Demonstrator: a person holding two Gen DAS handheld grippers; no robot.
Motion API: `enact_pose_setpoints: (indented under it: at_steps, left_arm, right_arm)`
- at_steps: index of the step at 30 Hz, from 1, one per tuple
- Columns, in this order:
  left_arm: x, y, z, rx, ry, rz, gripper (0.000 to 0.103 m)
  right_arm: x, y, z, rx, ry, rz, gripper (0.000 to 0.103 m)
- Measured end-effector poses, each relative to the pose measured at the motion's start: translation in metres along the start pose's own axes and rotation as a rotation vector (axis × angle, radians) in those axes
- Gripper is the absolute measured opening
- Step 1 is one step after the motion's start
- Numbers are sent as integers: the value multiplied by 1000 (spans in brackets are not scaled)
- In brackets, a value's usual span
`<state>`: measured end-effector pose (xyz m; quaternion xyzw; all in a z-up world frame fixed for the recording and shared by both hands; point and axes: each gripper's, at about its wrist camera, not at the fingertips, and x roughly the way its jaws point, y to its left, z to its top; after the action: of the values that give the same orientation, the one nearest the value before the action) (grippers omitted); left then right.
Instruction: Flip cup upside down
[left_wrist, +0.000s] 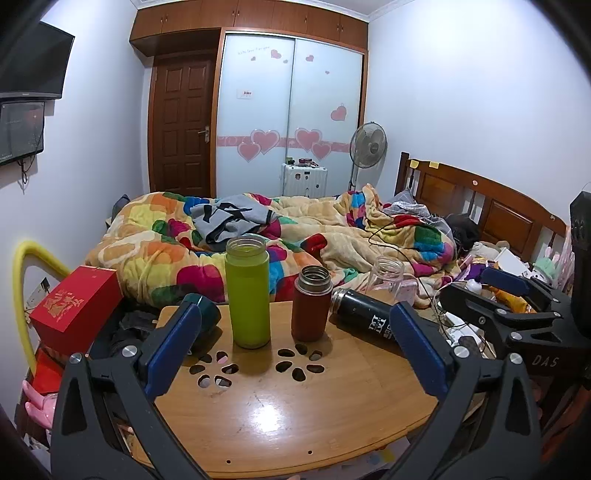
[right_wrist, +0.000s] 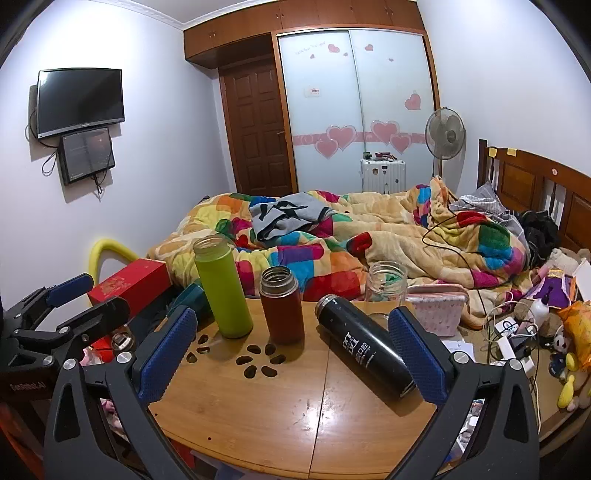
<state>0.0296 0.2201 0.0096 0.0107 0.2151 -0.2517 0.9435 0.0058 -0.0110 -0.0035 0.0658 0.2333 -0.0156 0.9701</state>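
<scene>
On the wooden table (left_wrist: 280, 417) (right_wrist: 295, 417) stand a tall green cup (left_wrist: 247, 291) (right_wrist: 221, 288) and a shorter red-brown cup (left_wrist: 311, 304) (right_wrist: 281, 306), both upright with open mouths. A black cup (left_wrist: 364, 315) (right_wrist: 364, 347) lies on its side to their right. A clear jar (left_wrist: 386, 277) (right_wrist: 386, 286) stands at the table's far edge. My left gripper (left_wrist: 295, 347) is open and empty, held above the table in front of the cups. My right gripper (right_wrist: 291, 354) is open and empty, its right finger (right_wrist: 417, 354) beside the black cup's base.
A red box (left_wrist: 75, 306) (right_wrist: 129, 286) and a dark teal object (left_wrist: 208, 314) (right_wrist: 192, 295) sit at the table's left. A bed with a colourful quilt (left_wrist: 258, 236) lies behind. Cables and clutter (right_wrist: 517, 332) fill the right side.
</scene>
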Motion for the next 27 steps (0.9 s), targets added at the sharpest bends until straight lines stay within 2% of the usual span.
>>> enact_pose_setpoints:
  at_steps: [1, 27]
  left_arm:
    - [0, 0, 1, 0, 0, 0, 103]
    - [-2, 1, 1, 3, -2, 3, 103]
  right_arm:
    - [-16, 16, 2, -20, -3, -1, 103]
    - [-19, 19, 3, -26, -8, -3, 103]
